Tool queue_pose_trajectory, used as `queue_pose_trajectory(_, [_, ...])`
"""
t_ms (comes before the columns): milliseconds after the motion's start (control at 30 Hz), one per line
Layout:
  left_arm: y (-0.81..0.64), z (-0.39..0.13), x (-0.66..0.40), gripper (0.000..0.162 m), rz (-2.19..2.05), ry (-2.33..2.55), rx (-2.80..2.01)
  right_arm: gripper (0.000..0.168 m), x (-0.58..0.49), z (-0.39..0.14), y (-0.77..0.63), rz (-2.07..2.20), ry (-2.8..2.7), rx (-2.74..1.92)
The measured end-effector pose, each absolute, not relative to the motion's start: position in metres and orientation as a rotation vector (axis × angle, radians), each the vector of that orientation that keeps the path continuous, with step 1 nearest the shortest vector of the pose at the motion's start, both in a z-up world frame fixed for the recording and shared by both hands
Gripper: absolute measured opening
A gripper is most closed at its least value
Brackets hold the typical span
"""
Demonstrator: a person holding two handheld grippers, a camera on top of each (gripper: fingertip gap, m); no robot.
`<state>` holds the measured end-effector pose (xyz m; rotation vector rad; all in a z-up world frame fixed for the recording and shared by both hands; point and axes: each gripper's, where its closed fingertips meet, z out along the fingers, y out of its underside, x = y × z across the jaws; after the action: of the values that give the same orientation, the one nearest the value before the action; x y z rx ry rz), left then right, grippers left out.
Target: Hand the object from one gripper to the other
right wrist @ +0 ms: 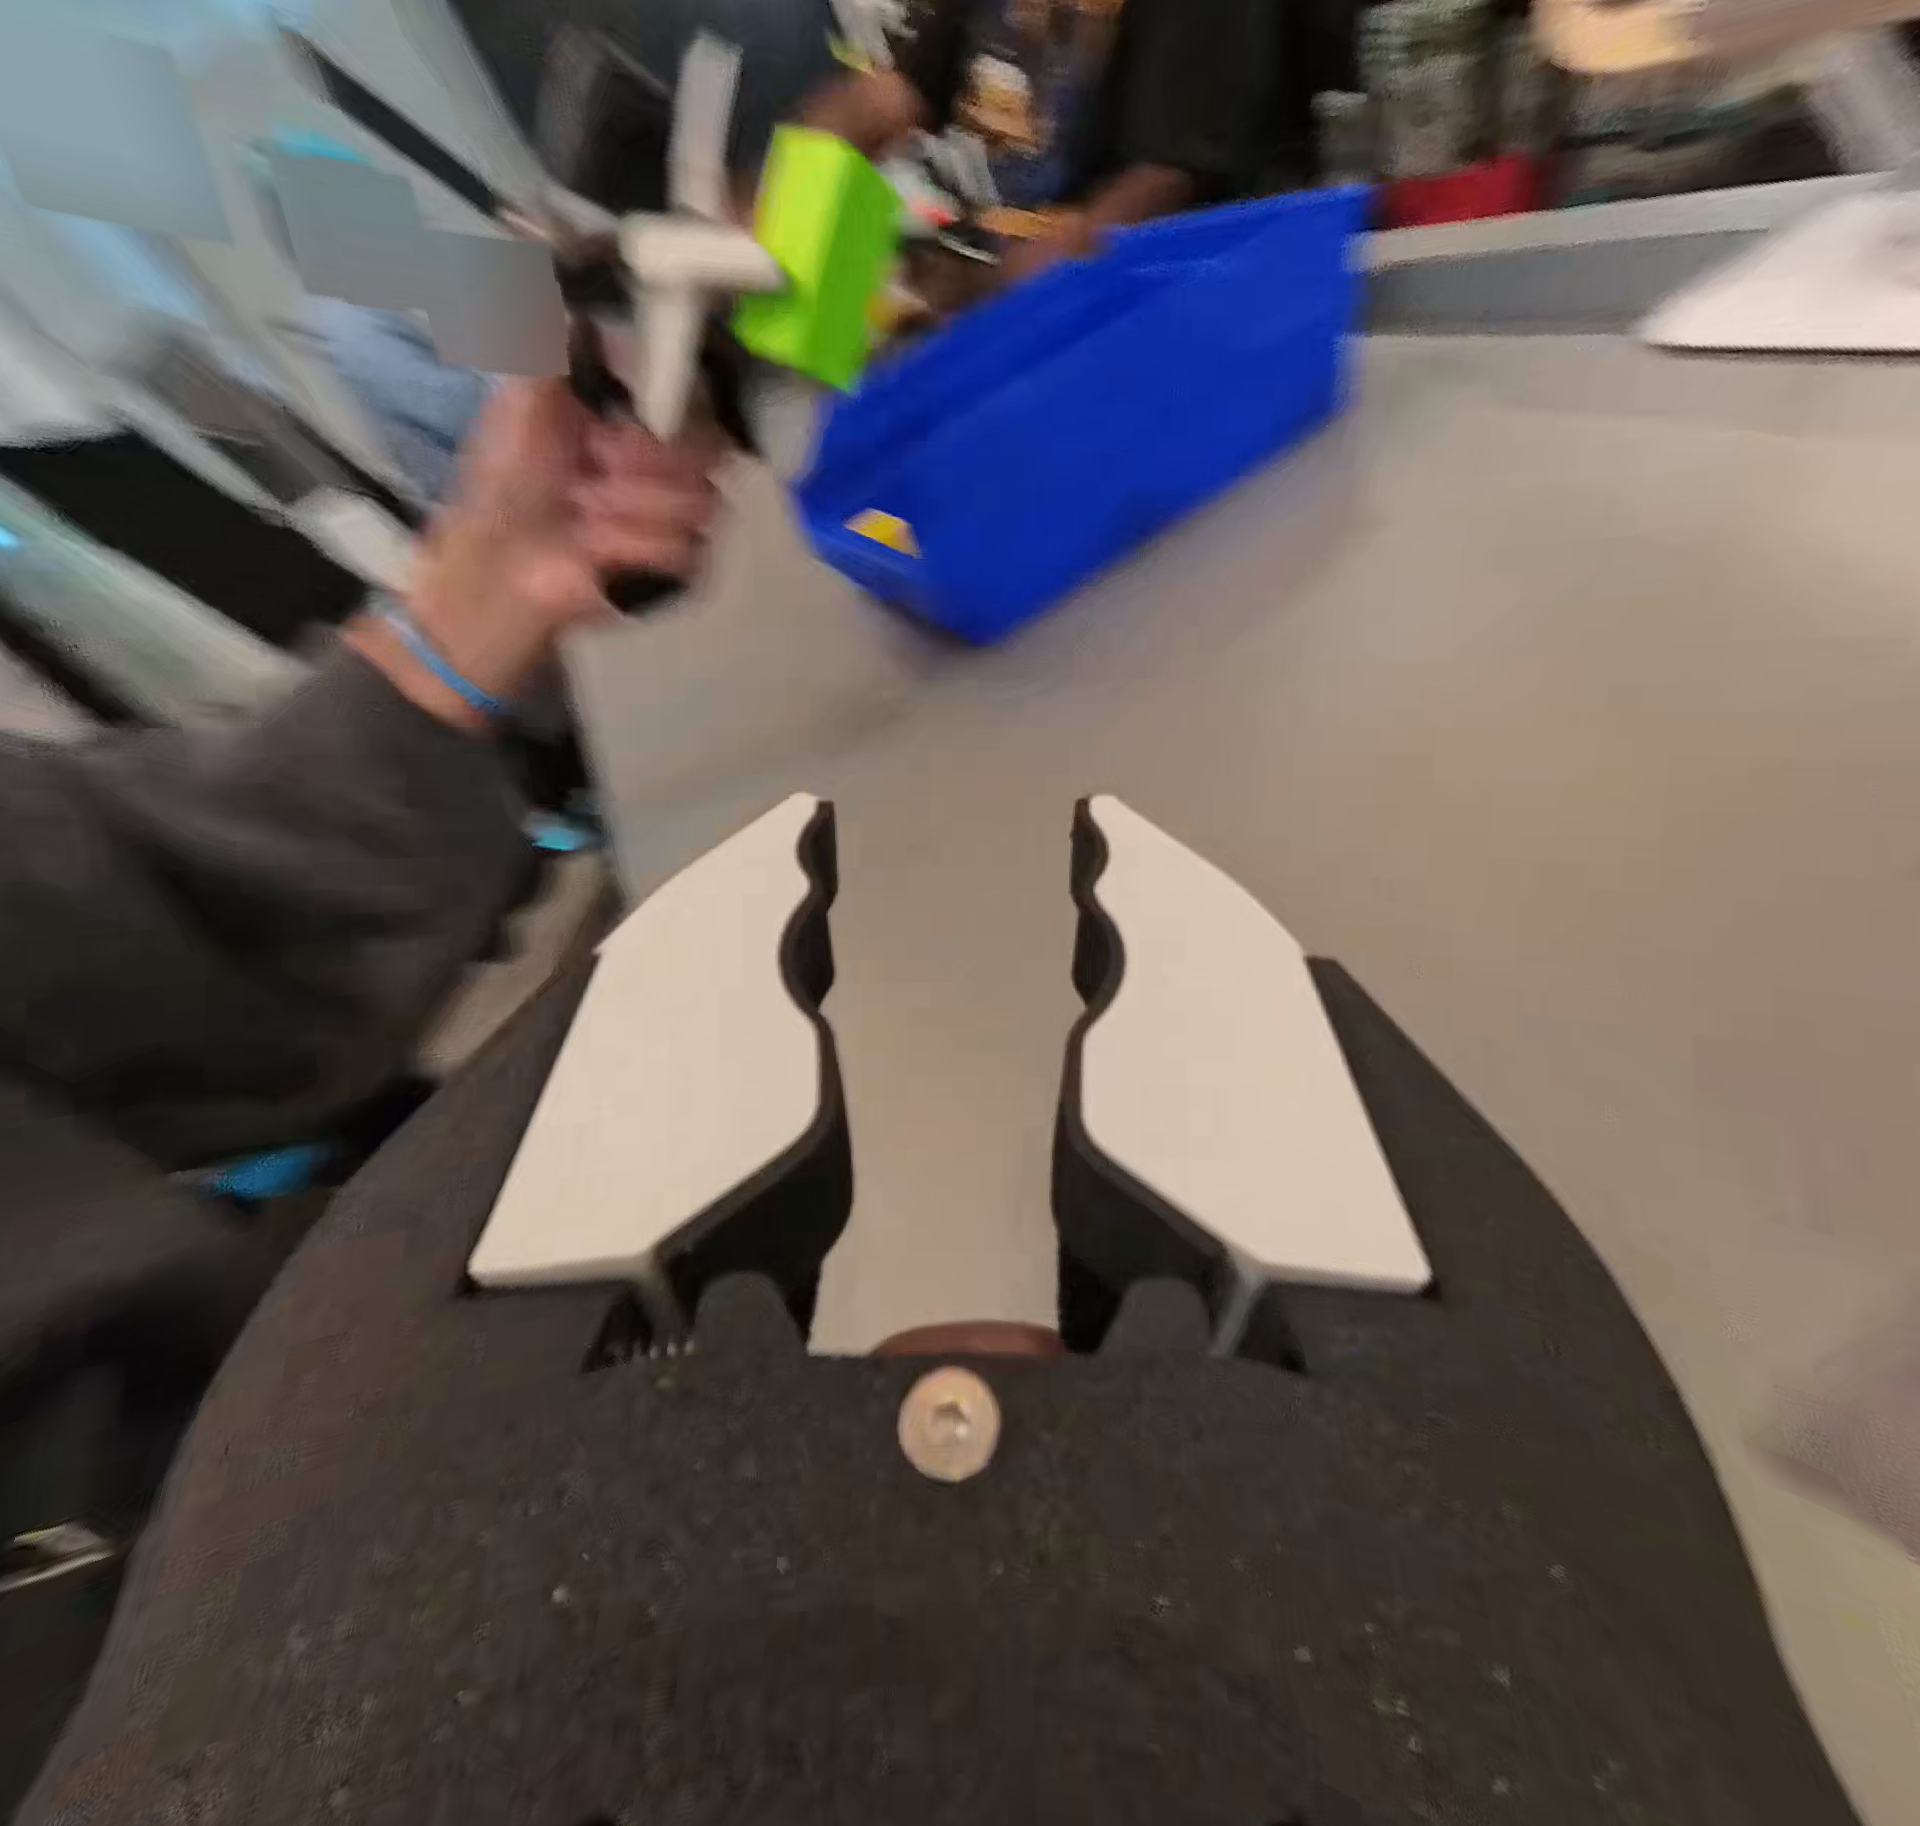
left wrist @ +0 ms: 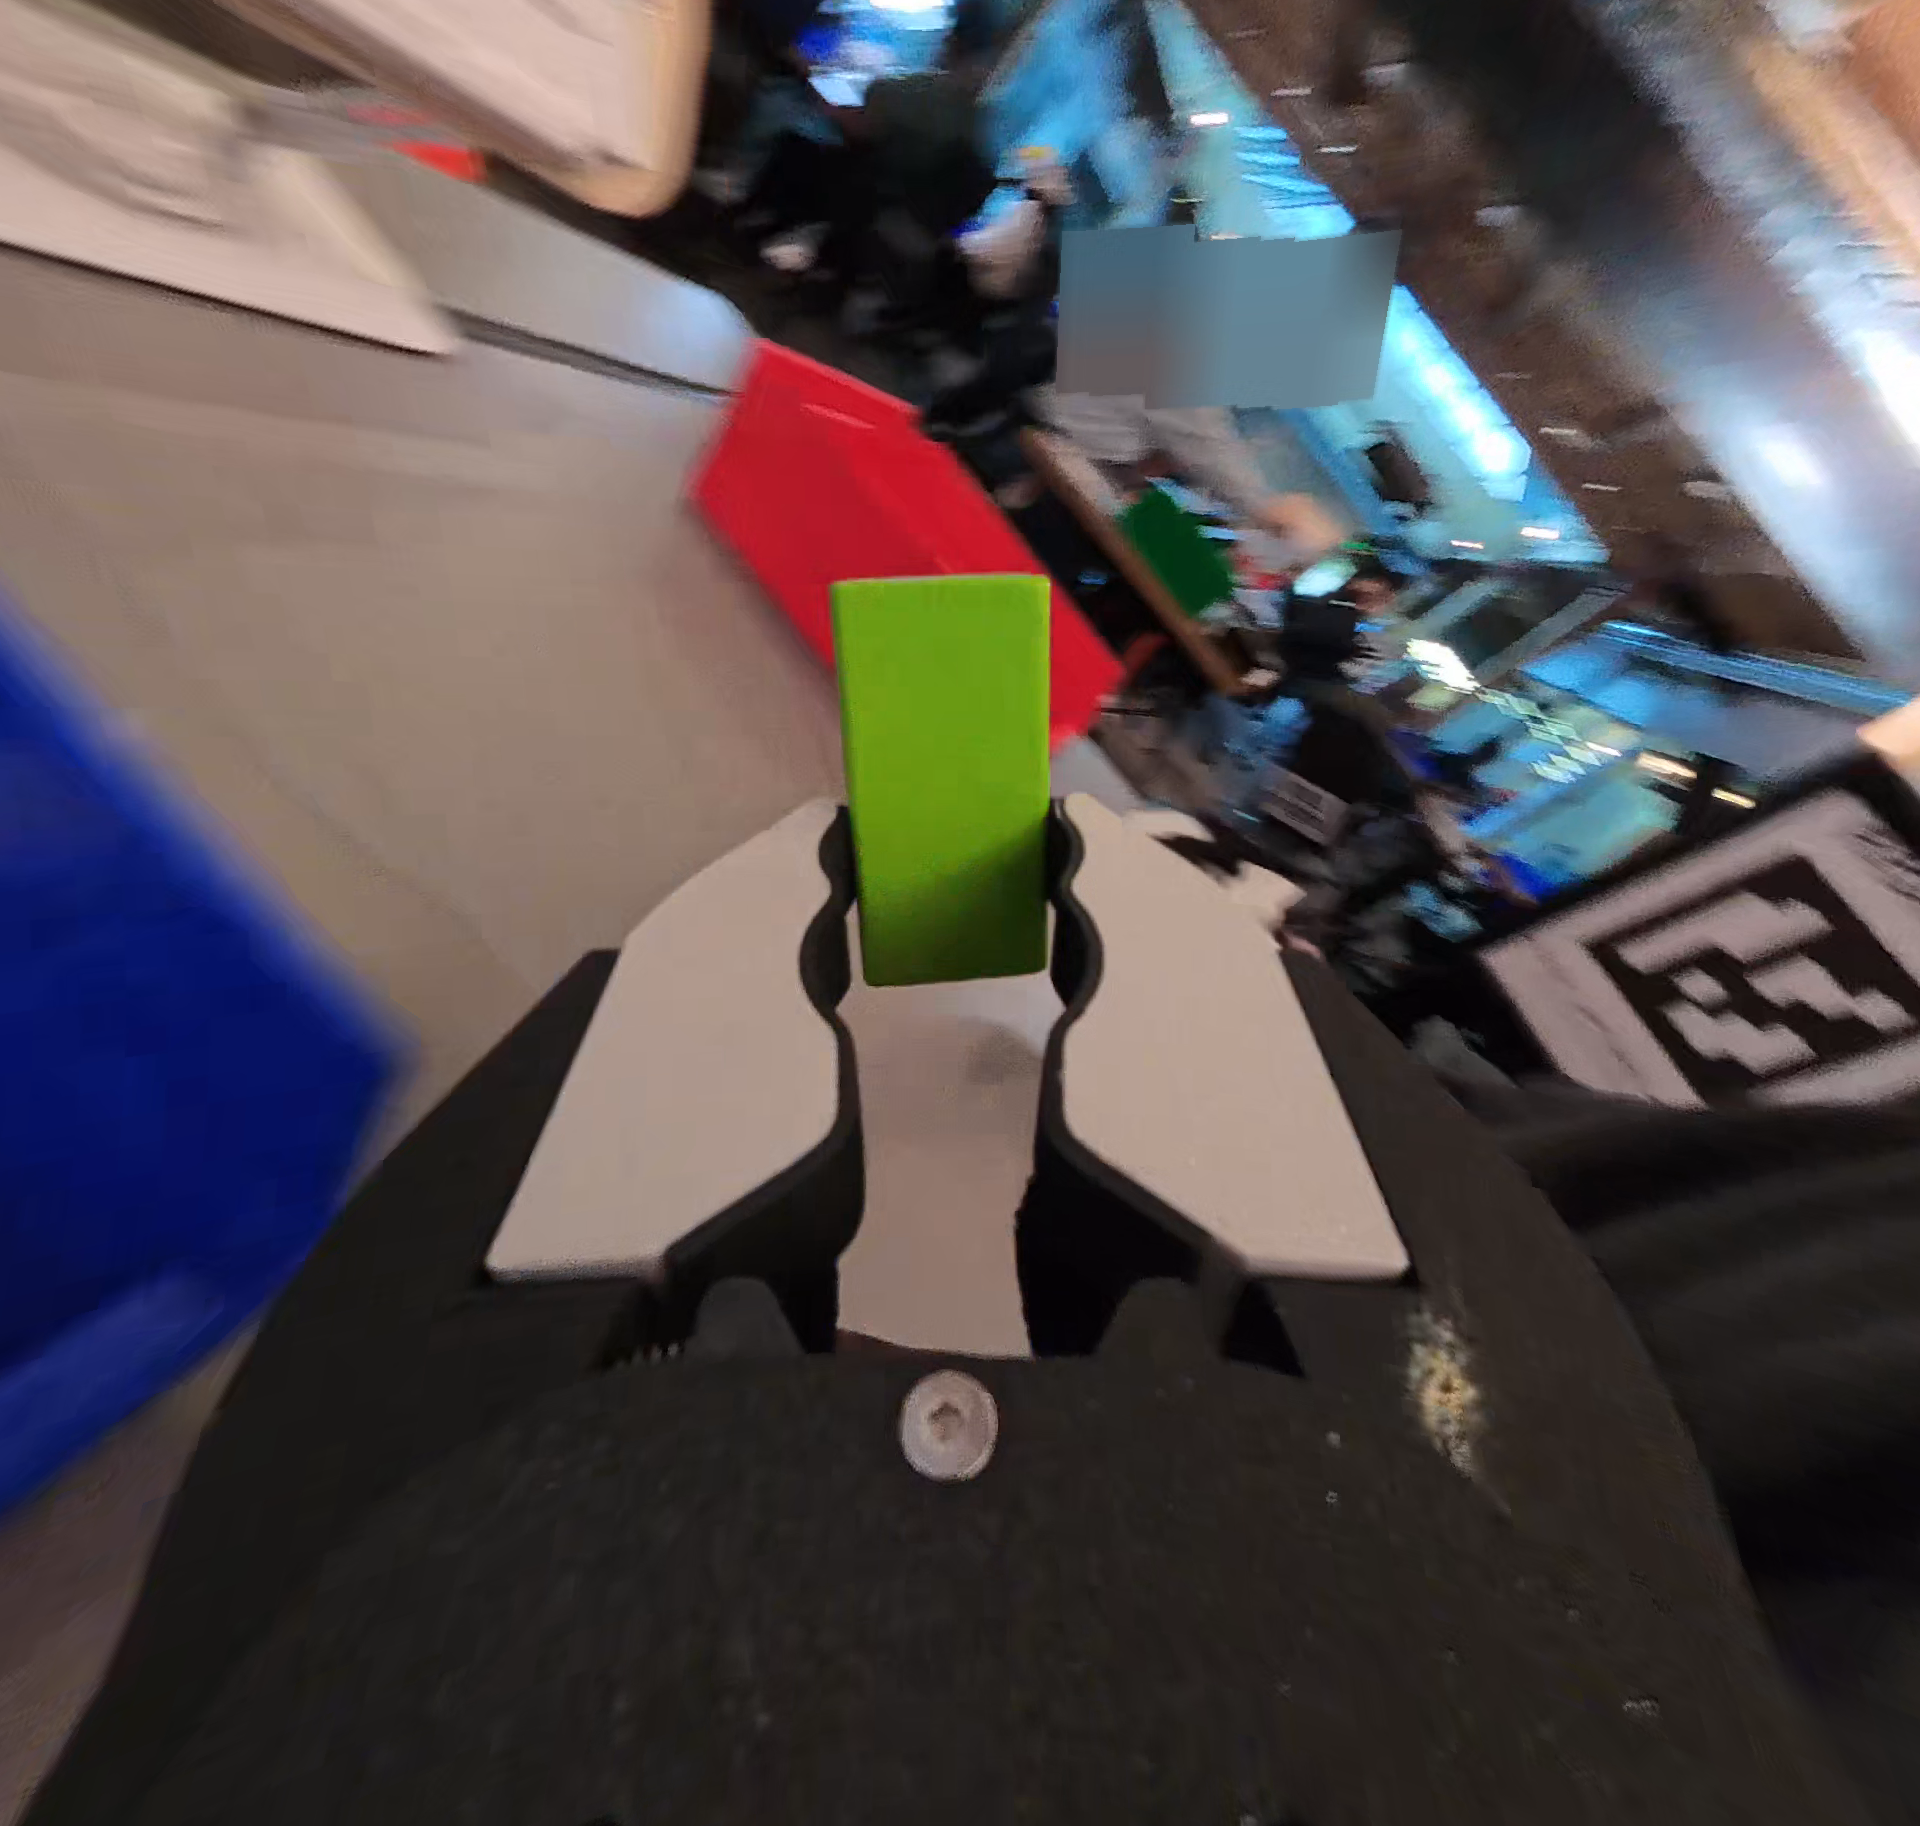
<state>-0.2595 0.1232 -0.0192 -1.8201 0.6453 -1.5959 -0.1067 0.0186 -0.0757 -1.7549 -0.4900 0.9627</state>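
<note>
Above the grey counter (right wrist: 1455, 737), the left gripper (left wrist: 951, 893) has its fingers clamped on a green block's (left wrist: 943, 779) lower half. The right gripper's (right wrist: 954, 841) fingers stand apart, empty. Block looks light, rigid; its free upper half suits grasping.

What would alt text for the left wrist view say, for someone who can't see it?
The left tongs are shut on a lime green block, held upright above a grey table. A red bin lies beyond it, a blurred blue bin at the left edge.
</note>
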Motion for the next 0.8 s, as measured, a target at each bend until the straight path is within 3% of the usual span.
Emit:
queue_pose_trajectory(167, [0.047, -0.034, -0.195, 0.034, -1.852, 0.771, -1.733, 0.053, -0.161, -0.034, 0.039, 1.487, -0.486, -1.598])
queue_pose_trajectory(300, [0.026, -0.049, -0.171, 0.034, -1.852, 0.836, -1.763, 0.058, -0.190, -0.033, 0.039, 1.761, -0.436, -1.559])
queue_pose_trajectory(333, [0.022, -0.050, -0.168, 0.034, -1.849, 0.861, -1.761, 0.053, -0.193, -0.034, 0.036, 1.809, -0.427, -1.545])
queue_pose_trajectory(367, [0.019, -0.052, -0.165, 0.035, -1.836, 0.886, -1.764, 0.036, -0.194, -0.037, 0.034, 1.840, -0.406, -1.546])
queue_pose_trajectory(500, [0.019, -0.065, -0.164, 0.037, -1.666, 0.900, -1.811, 0.035, -0.185, -0.047, 0.035, 1.774, -0.368, -1.587])
queue_pose_trajectory(567, [0.017, -0.068, -0.170, 0.062, -1.561, 0.943, -1.804, 0.035, -0.174, -0.044, 0.036, 1.730, -0.344, -1.586])
queue_pose_trajectory(600, [0.015, -0.071, -0.174, 0.067, -1.513, 0.968, -1.797, 0.035, -0.165, -0.040, 0.037, 1.699, -0.336, -1.589])
queue_pose_trajectory(800, [0.018, -0.102, -0.191, 0.053, -1.215, 1.029, -1.863, 0.035, -0.047, 0.004, 0.076, 1.051, -0.299, -1.780])
